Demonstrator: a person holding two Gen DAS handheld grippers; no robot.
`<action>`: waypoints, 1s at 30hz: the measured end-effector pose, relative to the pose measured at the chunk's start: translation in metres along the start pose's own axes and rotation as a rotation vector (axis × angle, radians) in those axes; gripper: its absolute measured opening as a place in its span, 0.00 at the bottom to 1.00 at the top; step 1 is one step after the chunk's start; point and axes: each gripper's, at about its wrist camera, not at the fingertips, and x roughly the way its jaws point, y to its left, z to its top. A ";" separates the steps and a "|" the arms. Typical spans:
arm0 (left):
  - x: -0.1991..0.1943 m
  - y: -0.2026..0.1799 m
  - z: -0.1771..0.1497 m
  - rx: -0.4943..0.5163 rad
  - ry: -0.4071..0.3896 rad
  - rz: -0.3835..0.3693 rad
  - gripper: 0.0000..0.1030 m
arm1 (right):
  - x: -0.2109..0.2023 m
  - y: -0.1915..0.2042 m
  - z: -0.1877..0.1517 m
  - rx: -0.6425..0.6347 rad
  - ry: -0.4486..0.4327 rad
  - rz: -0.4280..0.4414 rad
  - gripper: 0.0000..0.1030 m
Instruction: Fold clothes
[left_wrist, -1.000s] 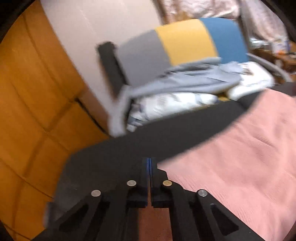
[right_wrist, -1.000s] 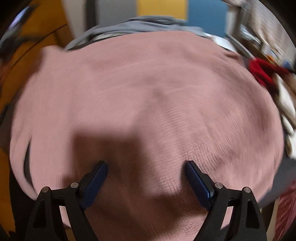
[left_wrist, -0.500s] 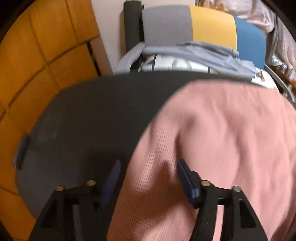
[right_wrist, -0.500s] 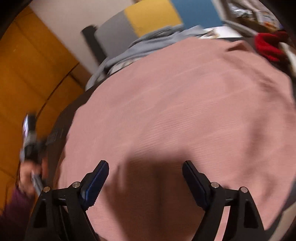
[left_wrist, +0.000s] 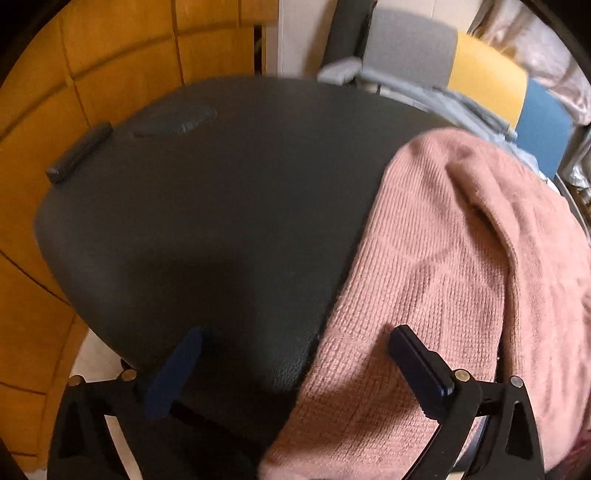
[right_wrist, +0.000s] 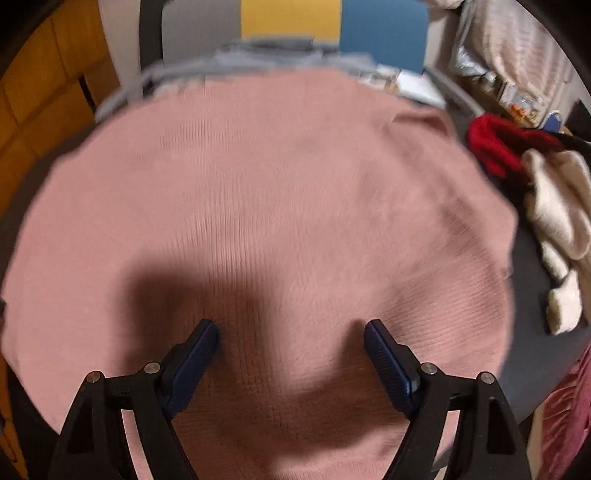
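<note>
Left gripper (left_wrist: 291, 365): jaws have just been opening and are spread wide; the near left edge of the pink ribbed knit sweater (left_wrist: 443, 266) is seen between them, unpinched.
Right gripper (right_wrist: 290, 349): jaws are held apart over the sweater's middle, nothing clamped.
Sweater: spread across the right part of the dark round table (left_wrist: 221, 206), its hem draped over the near edge.
Step in hand: the left edge is judged next to be gripped; both layers should be pinched and lifted evenly, so no crease is dragged.
Table: a red garment (right_wrist: 498, 144) and a cream fleece garment (right_wrist: 557, 206) are piled at the right edge.
Room: orange wood panels (left_wrist: 110, 55); a grey, yellow and blue chair (right_wrist: 291, 33) is set behind the far edge.
</note>
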 end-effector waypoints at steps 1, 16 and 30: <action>0.000 -0.005 -0.001 0.015 -0.013 0.001 0.97 | -0.002 0.001 -0.003 0.000 -0.039 -0.002 0.84; -0.031 -0.057 0.024 0.322 -0.009 -0.108 0.09 | 0.001 0.005 -0.012 0.012 -0.124 -0.005 0.86; -0.059 -0.112 0.069 0.315 -0.131 -0.097 0.09 | -0.033 0.012 0.006 0.108 -0.182 0.151 0.74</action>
